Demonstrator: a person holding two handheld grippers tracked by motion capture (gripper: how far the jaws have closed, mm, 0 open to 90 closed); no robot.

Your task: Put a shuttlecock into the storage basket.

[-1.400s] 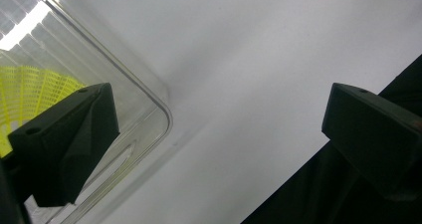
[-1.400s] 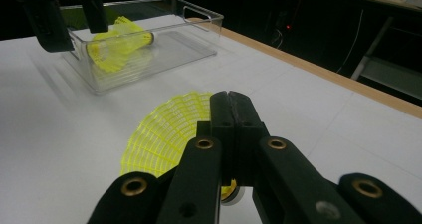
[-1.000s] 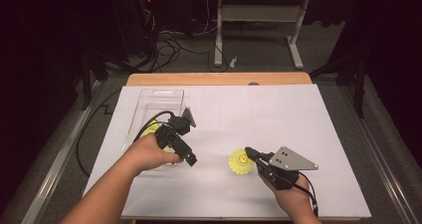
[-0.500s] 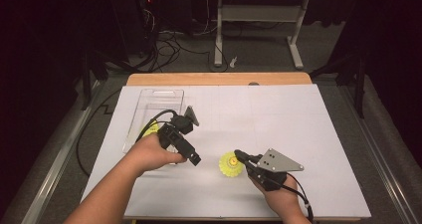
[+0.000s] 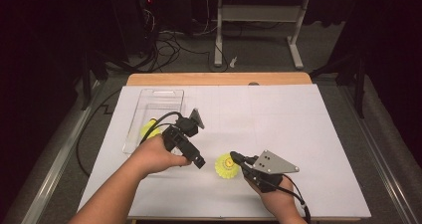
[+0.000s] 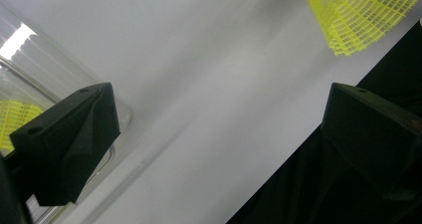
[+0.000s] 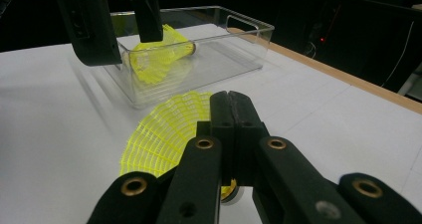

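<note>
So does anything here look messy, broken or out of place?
Nothing stands out. One yellow shuttlecock lies on its side in the clear box; the right gripper is shut on the second shuttlecock over the white table. Neither looks damaged.

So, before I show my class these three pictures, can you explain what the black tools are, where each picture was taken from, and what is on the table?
A person holds a hand-worked claw in each hand; there is no robot arm. The high view looks down on a white table. The other two pictures come from small cameras riding on each claw.

The right claw is shut on a yellow shuttlecock; its own view shows the jaws pressed together at the shuttlecock's base. The left claw stands open with nothing between its jaws, beside a clear plastic box. Another yellow shuttlecock lies inside that box.
</note>
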